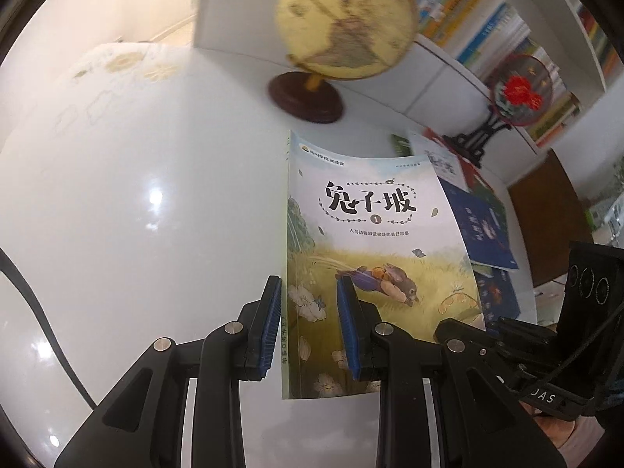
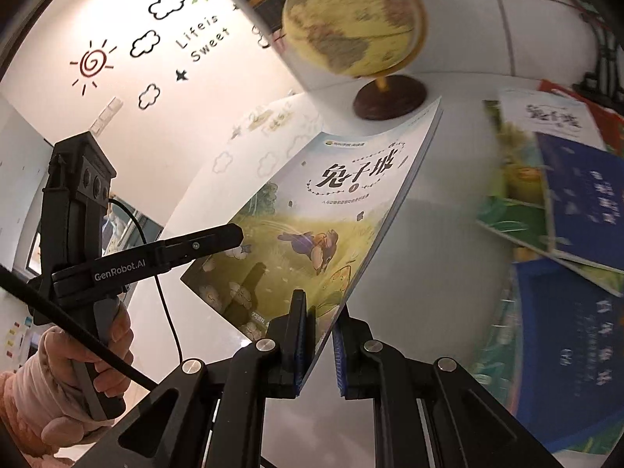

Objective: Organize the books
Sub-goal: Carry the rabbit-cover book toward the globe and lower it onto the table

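Note:
A picture book (image 1: 370,241) with a rabbit in a yellow meadow on its cover hangs lifted above the white table, held by both grippers. My left gripper (image 1: 308,327) is shut on the book near its spine, one blue pad on the cover and one behind. My right gripper (image 2: 319,339) is shut on the book's (image 2: 312,210) opposite long edge, close to the lower corner. In the right wrist view the left gripper (image 2: 230,236) reaches in from the left, carried by a hand in a pink sleeve (image 2: 78,351). The book tilts, its top end pointing toward the globe.
A yellow globe (image 1: 343,19) on a dark wooden base stands just beyond the book on the table (image 1: 136,195). Several other books (image 2: 577,195) lie overlapping to the right. A white bookshelf (image 1: 507,31) full of books and a red flower ornament (image 1: 522,89) stand behind.

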Demonstrator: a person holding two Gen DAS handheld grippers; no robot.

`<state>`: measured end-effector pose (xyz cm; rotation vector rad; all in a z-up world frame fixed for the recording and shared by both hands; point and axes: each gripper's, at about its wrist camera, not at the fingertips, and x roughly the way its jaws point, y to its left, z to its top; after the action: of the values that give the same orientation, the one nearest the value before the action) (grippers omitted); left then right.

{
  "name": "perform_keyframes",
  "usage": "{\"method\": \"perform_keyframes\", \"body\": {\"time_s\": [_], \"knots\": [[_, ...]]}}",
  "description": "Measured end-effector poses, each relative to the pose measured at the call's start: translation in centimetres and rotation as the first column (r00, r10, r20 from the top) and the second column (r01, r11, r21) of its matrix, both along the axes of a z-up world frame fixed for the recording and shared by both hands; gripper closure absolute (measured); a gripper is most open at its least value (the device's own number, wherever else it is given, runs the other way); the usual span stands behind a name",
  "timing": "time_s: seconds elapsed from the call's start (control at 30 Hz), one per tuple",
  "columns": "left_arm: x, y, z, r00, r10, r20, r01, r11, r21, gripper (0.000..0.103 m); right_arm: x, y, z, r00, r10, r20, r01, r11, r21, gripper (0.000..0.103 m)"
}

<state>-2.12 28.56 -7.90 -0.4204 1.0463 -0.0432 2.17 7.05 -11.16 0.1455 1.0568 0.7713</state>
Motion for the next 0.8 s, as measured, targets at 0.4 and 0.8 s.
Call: {"method": "perform_keyframes", "body": {"time_s": [0.4, 0.8], "knots": [[0.5, 2.7, -3.2, 0.997, 0.040, -0.073, -0.037, 0.999, 0.036, 0.079, 1.7, 4.8, -3.4, 0.997, 0.007, -0.080, -0.010, 0.999, -0.044, 0.091], [1.4, 2.2, -5.3, 0.991, 0.014, -0.131, -0.005, 0.998, 0.069, 0.079, 3.2, 5.9, -5.4, 0.978, -0.060, -0.198, 0.043, 0.995, -0.086, 0.089]]}}
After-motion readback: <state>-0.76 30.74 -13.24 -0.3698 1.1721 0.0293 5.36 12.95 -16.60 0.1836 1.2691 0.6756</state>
